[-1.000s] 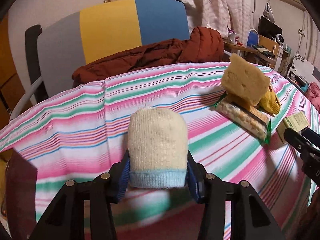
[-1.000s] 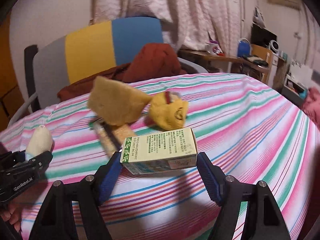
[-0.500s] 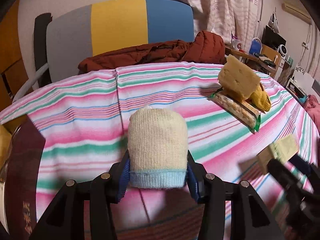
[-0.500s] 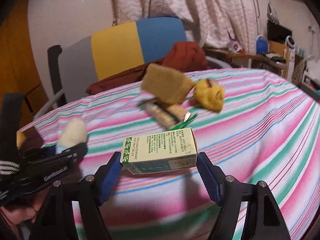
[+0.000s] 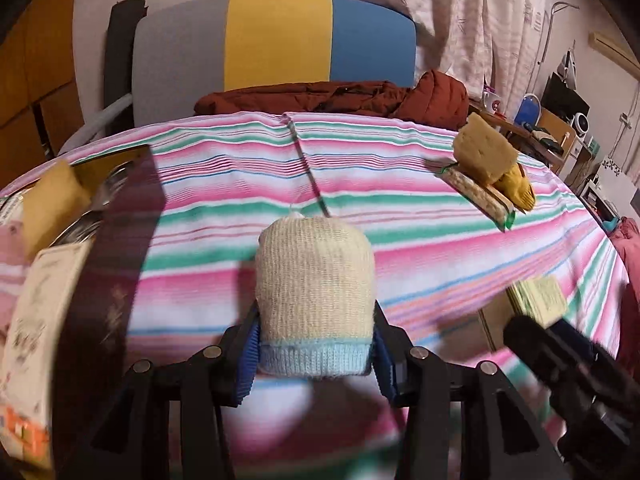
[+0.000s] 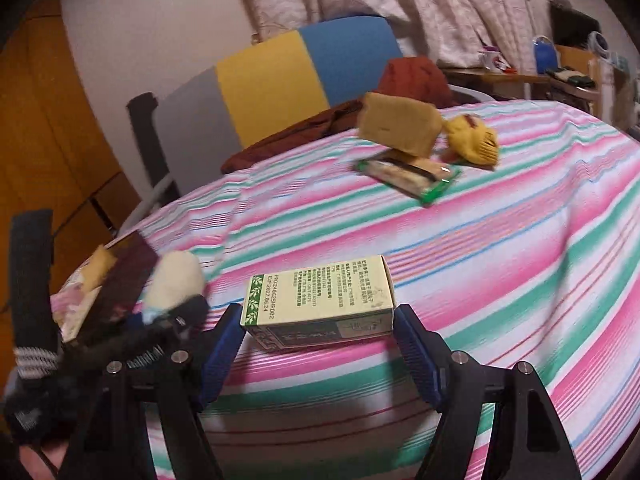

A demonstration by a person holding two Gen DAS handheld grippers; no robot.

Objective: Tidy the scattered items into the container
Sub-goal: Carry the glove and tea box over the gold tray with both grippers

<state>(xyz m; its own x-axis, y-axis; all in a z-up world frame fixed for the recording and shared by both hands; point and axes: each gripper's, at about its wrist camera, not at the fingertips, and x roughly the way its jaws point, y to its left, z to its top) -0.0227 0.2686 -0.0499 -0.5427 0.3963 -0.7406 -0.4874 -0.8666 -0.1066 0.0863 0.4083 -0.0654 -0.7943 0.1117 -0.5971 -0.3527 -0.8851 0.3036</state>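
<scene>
Left wrist view: the left gripper clamps a cream knitted sock between its pads; the right gripper grips a green-printed carton.

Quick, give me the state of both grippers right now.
Left gripper: closed on the cream knitted sock.
Right gripper: closed on the small green-and-cream box.

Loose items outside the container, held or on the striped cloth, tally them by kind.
Cream knitted sock with blue cuff: 1
Green-printed cardboard box: 1
Tan sponge block: 1
Green-edged snack packet: 1
Yellow knitted item: 1
Total: 5
</scene>
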